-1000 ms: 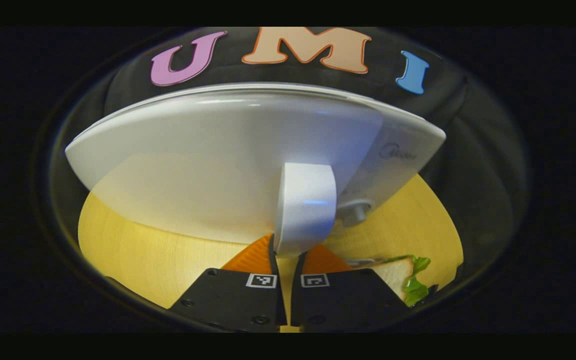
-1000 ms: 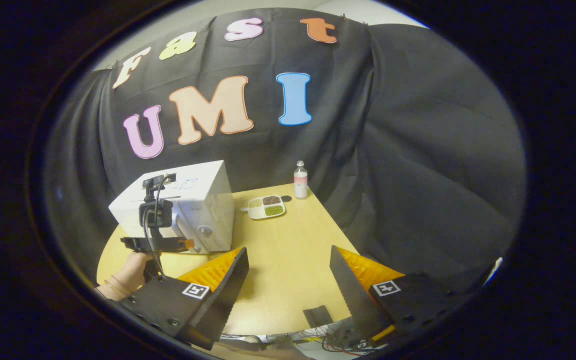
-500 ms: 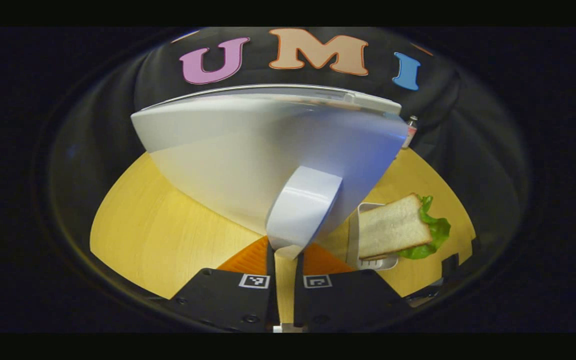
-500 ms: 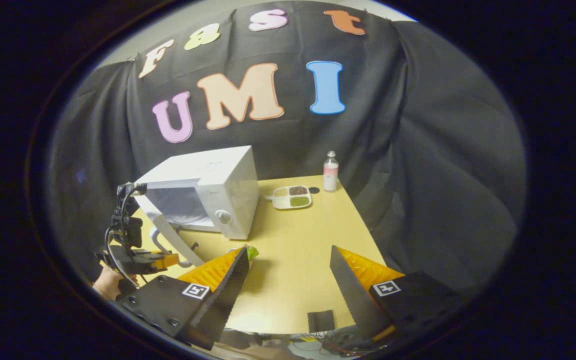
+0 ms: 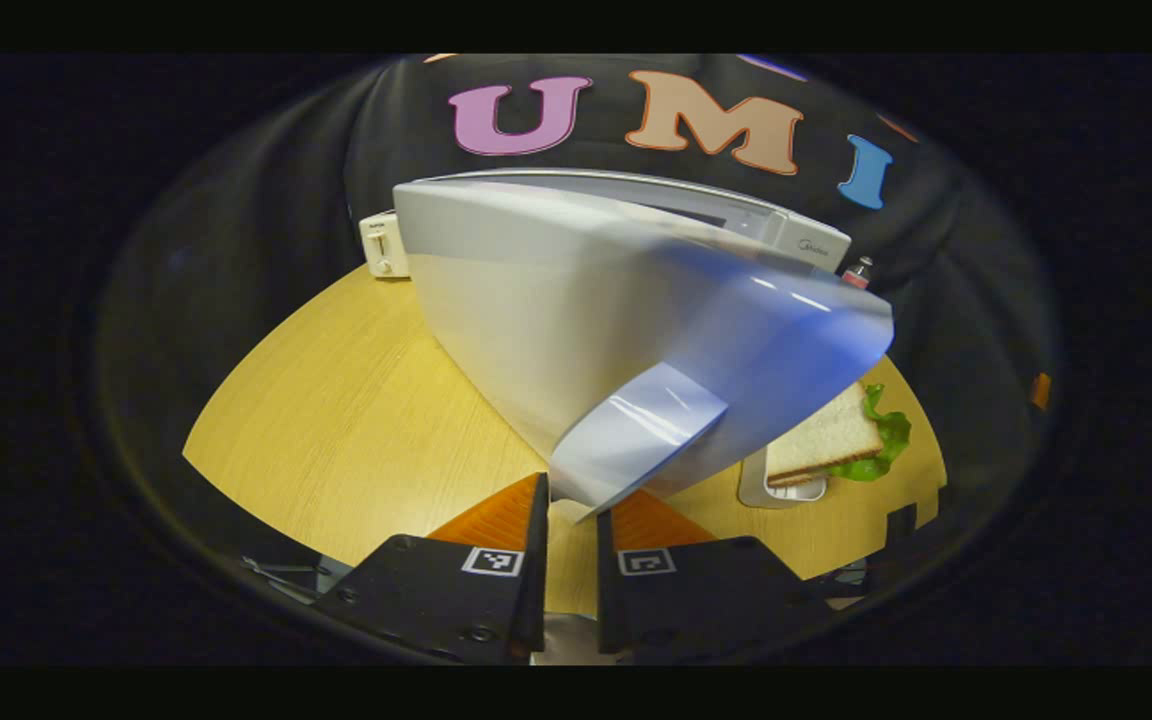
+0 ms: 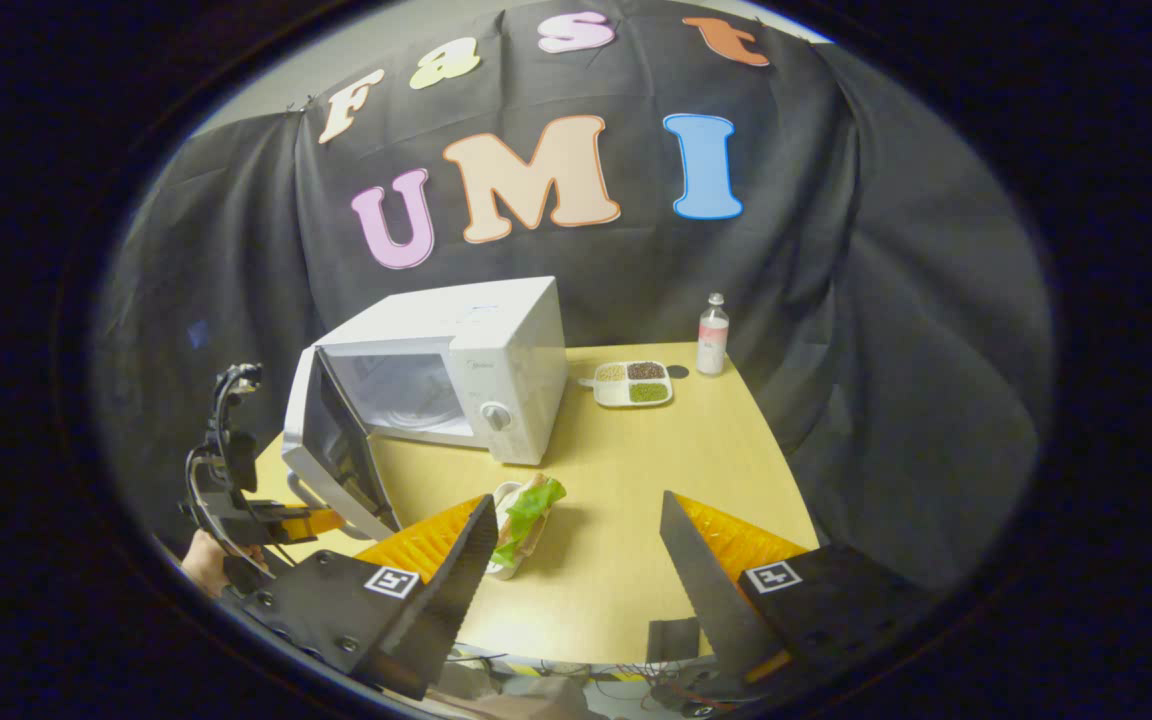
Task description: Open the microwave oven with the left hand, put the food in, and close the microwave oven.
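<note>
One microwave (image 6: 456,370) — one sandwich (image 6: 528,512), one bottle (image 6: 712,336).

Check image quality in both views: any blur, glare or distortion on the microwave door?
Left gripper view: the white microwave door is bulged by the fisheye, soft from closeness or motion, with bluish sheen toward its right edge and glare streaks on its curved white handle. Right gripper view: sharper and evenly lit; the door and the lettuce sandwich read clearly.

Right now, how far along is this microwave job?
Done: the microwave door is swung open, showing the cavity. In hand: the left gripper grips the door handle. Left: the sandwich lies on the table in front of the open right gripper; it must go into the microwave, then the door shut.
</note>
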`<state>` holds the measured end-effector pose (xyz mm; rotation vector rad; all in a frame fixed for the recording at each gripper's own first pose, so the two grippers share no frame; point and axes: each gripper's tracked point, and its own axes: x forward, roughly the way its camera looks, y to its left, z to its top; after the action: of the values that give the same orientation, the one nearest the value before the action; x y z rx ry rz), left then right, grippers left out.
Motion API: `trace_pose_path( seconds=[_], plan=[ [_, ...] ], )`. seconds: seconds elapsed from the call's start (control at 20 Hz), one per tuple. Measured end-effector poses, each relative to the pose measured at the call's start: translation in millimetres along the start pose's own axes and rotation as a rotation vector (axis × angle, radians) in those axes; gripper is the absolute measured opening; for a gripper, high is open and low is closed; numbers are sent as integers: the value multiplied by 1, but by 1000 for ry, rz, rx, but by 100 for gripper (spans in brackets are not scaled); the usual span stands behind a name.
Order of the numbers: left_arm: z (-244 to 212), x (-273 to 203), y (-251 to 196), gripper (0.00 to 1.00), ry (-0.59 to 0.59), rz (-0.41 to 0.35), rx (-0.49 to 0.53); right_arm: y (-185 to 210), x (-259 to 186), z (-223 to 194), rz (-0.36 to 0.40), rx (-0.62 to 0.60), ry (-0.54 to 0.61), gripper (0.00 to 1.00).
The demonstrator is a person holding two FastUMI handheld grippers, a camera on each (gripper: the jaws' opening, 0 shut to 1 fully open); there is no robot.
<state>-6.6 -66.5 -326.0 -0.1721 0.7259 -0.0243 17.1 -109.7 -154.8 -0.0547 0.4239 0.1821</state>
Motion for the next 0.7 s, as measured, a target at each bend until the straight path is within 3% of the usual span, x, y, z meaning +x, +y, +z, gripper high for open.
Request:
trace_pose_path(
  seconds=[0.15,0.3,0.35,0.4,0.55,0.65,0.7],
  plan=[
    [-5,-8,20,29,3,14,3,10,0,-2,-8,12,6,96],
    [-8,-15,39,47,10,7,3,22,1,-3,-34,24,7,91],
    [-9,-18,45,58,13,2,4,28,0,-2,-40,32,8,91],
    [-9,-18,50,60,13,-4,8,35,-1,-1,-49,40,6,91],
    [-14,-24,71,85,21,-24,8,53,-2,-2,-82,46,6,91],
    [-17,-27,80,98,32,-51,-15,69,-7,-5,-96,65,6,91],
    [-18,-29,85,100,31,-66,-20,80,-9,-6,-97,74,5,91]
  ],
)
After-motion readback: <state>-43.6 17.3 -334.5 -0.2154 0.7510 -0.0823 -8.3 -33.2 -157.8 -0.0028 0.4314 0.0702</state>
